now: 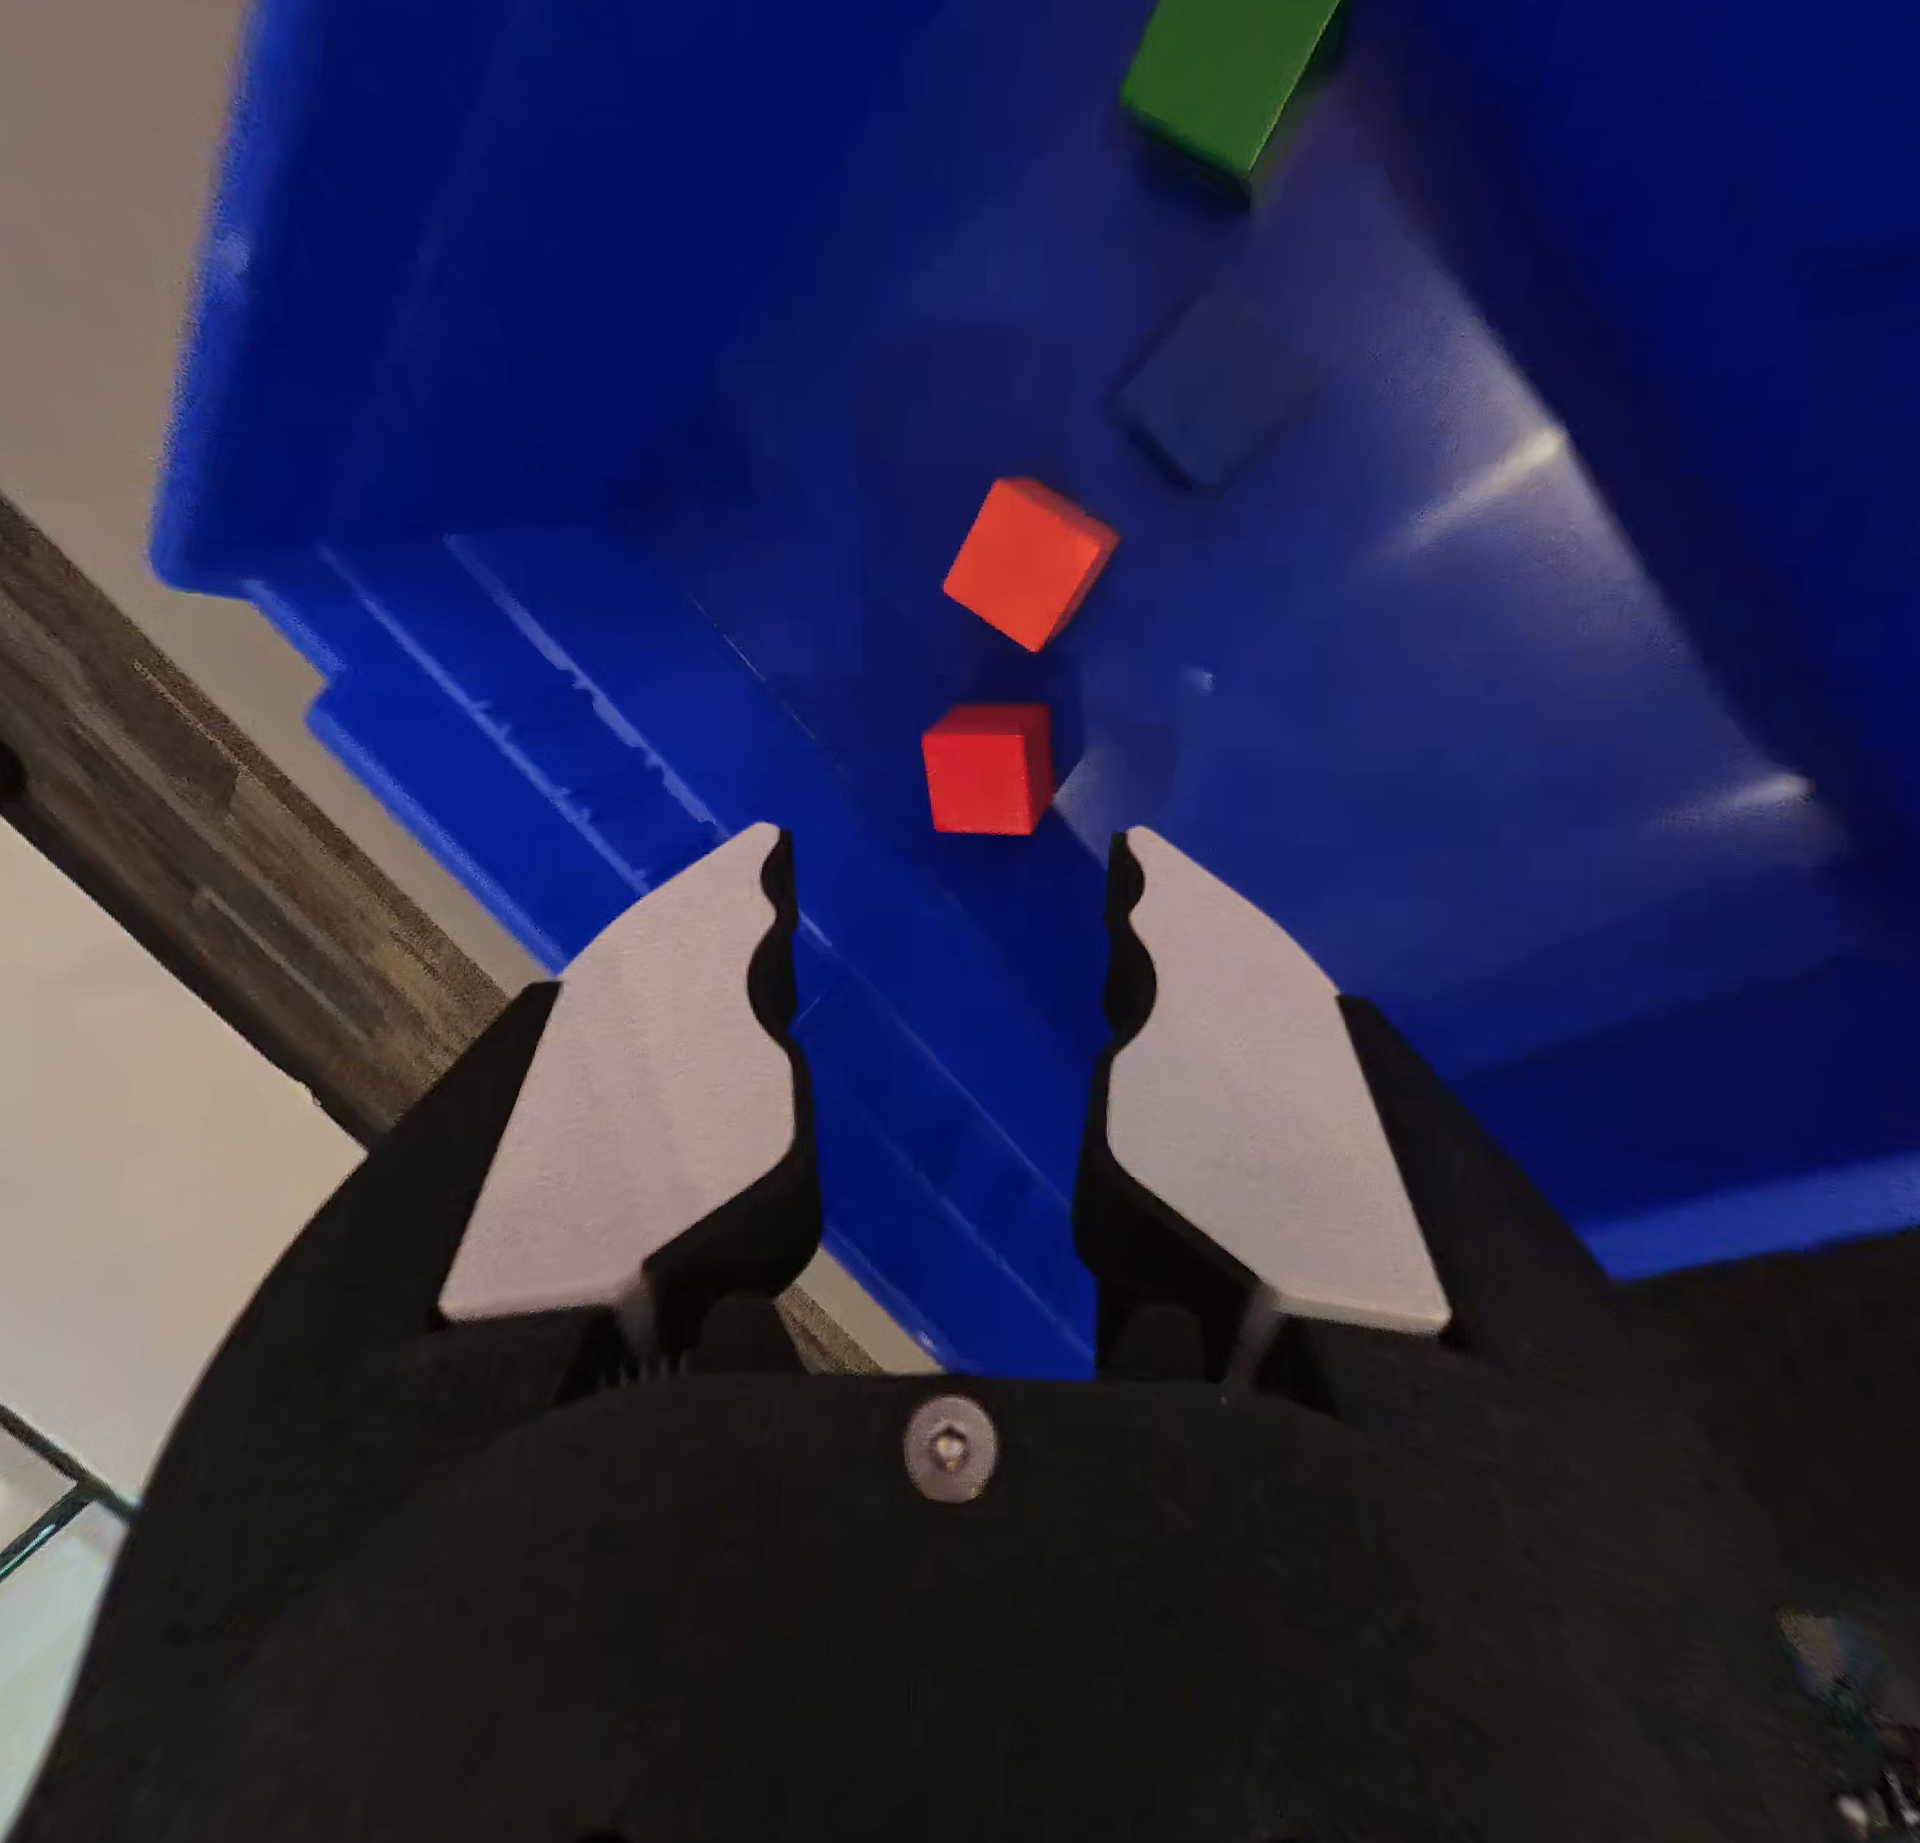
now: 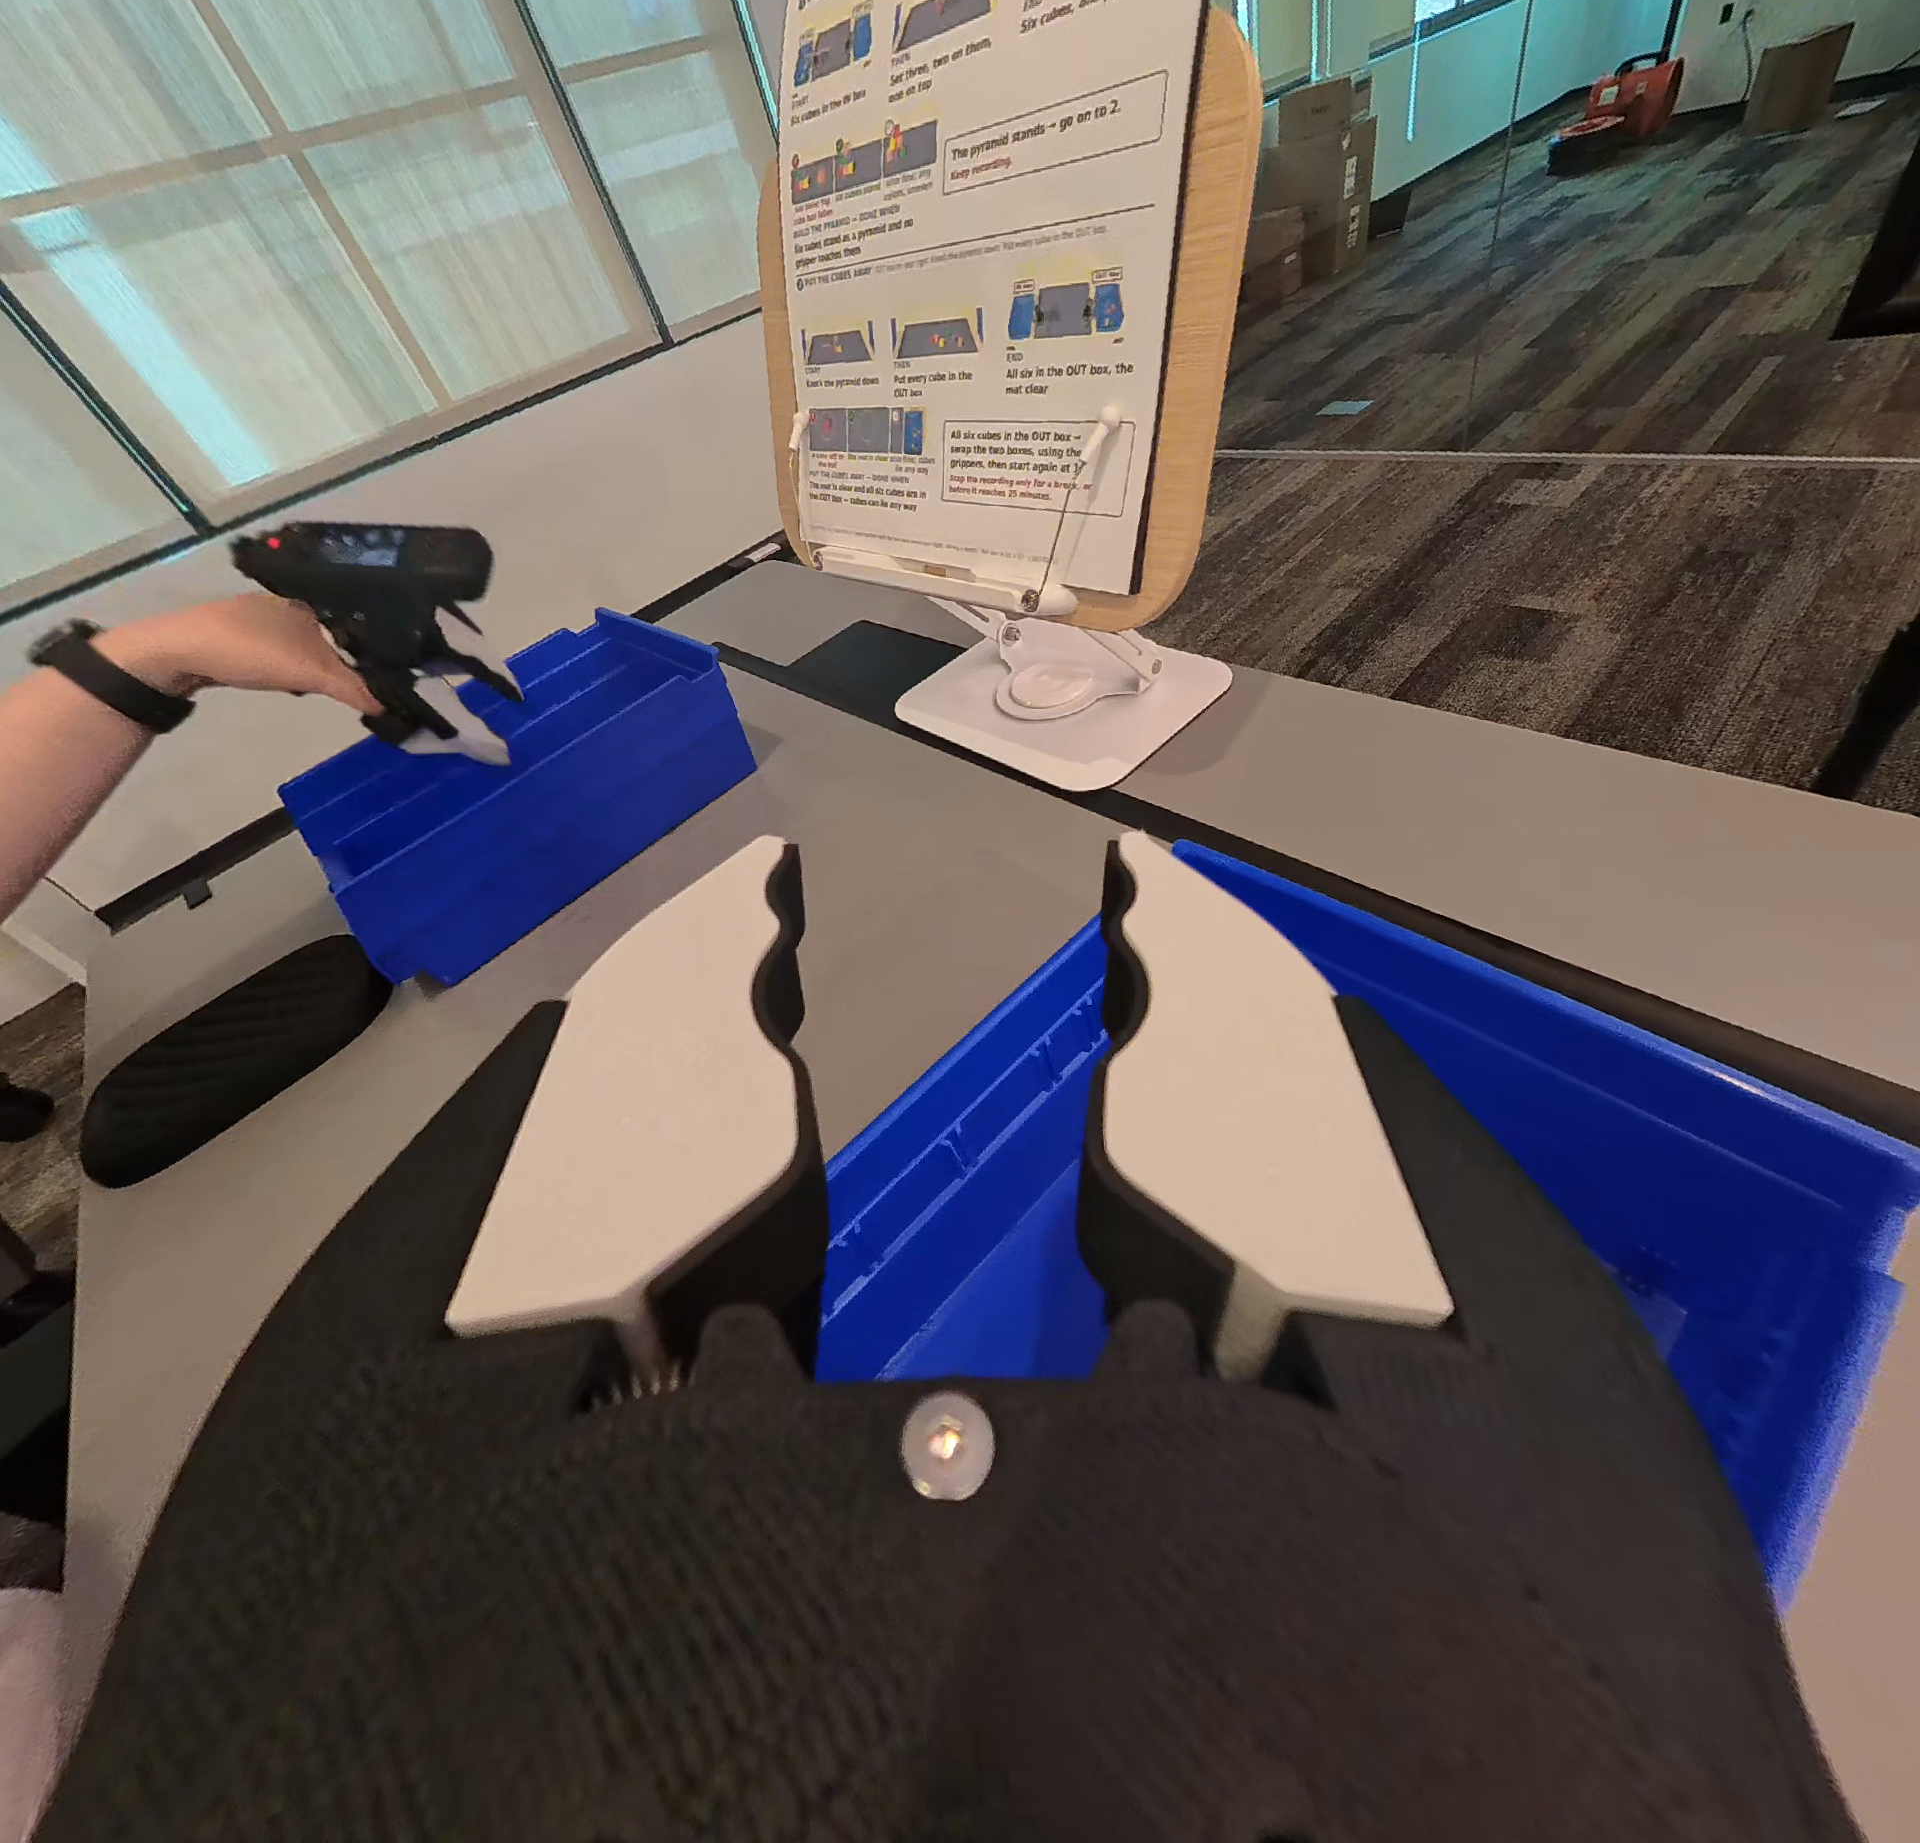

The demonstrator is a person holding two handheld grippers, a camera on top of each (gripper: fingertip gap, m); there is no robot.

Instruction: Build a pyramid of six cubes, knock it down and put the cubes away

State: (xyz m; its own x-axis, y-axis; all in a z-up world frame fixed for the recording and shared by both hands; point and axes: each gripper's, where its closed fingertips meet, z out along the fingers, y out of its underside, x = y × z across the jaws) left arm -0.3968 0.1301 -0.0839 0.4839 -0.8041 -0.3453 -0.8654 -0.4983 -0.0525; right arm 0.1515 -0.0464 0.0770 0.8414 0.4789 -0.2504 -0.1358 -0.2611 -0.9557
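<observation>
- Left wrist view: the left gripper (image 1: pixel 948 837) is hanging over a blue bin (image 1: pixel 582 266), looking down into it with its fingers spread and nothing between them. Four cubes are lying on the bin floor: a red cube (image 1: pixel 985 770) just beyond the fingertips, an orange-red cube (image 1: pixel 1029 562) a little farther, a dark blue cube (image 1: pixel 1210 391) beyond that and hard to pick out against the plastic, and a green cube (image 1: pixel 1231 48) at the far end. Whether more cubes are sitting out of frame, I cannot tell
- Right wrist view: the right gripper (image 2: pixel 951 843) is hovering above the near rim of a second blue bin (image 2: pixel 1507 1097), fingers spread and empty; the little of its inside that shows is bare. Far left, the left gripper (image 2: pixel 457 713) is tilting down into the other bin (image 2: pixel 540 837). No cubes are standing on the grey table (image 2: pixel 935 806) between the bins, so no pyramid is showing; judging by that, this is either the very start or the putting-away stage
</observation>
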